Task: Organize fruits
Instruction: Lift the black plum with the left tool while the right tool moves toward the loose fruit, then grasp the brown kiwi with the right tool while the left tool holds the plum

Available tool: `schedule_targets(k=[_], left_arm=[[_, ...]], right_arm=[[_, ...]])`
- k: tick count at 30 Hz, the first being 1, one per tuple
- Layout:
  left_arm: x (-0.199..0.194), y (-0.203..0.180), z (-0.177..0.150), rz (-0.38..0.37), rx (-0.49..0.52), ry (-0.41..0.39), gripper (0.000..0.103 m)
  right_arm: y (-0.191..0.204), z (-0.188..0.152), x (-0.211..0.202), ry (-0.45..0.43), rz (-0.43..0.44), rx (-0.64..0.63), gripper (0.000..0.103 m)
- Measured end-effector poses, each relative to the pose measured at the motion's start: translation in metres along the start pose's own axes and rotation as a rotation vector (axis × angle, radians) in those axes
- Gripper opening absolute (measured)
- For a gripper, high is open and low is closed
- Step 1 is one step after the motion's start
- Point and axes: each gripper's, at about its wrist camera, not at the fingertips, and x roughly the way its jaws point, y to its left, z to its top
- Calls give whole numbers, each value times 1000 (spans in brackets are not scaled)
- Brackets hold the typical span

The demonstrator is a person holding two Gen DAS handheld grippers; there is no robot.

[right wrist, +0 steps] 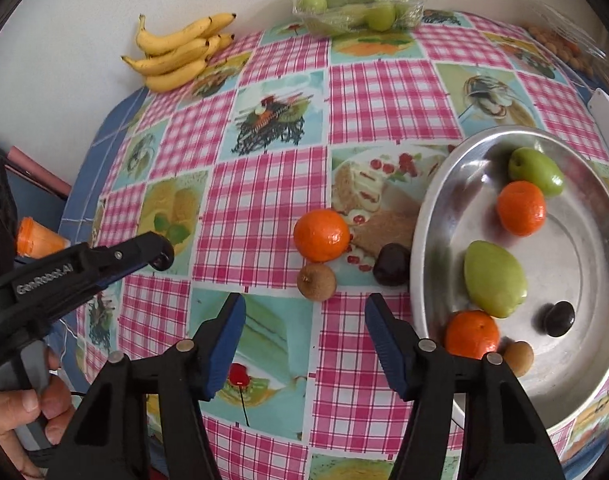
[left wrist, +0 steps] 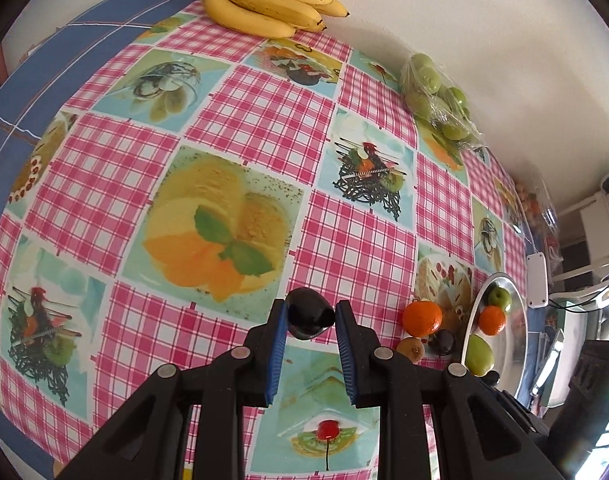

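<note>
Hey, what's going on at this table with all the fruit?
A person is sorting loose fruit into a metal tray using two handheld grippers. The left gripper is shut on a dark plum, held above the tablecloth. The right gripper is open and holds nothing. The tray already holds two oranges, two green fruits, a dark plum and a small brown fruit. An orange, a brown fruit and another plum wait beside it.
</note>
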Motion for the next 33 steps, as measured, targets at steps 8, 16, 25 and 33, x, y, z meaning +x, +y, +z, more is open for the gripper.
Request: schedule_targets(k=[8,16,25,33], left_arm=[[4,-1,0,-3,-3,14,26],[5,0,0,-4,-4,16,26],[7,-1,-1,0,0,20,26],[8,-1,-1,4,-1,20,26]], right_arm=[[8,5,16,29,-24,-32,42],[7,10,27,40,-73,-38,30],[7,11,33,45,-83,-32,29],[5,11,33,43,-70,-24,28]])
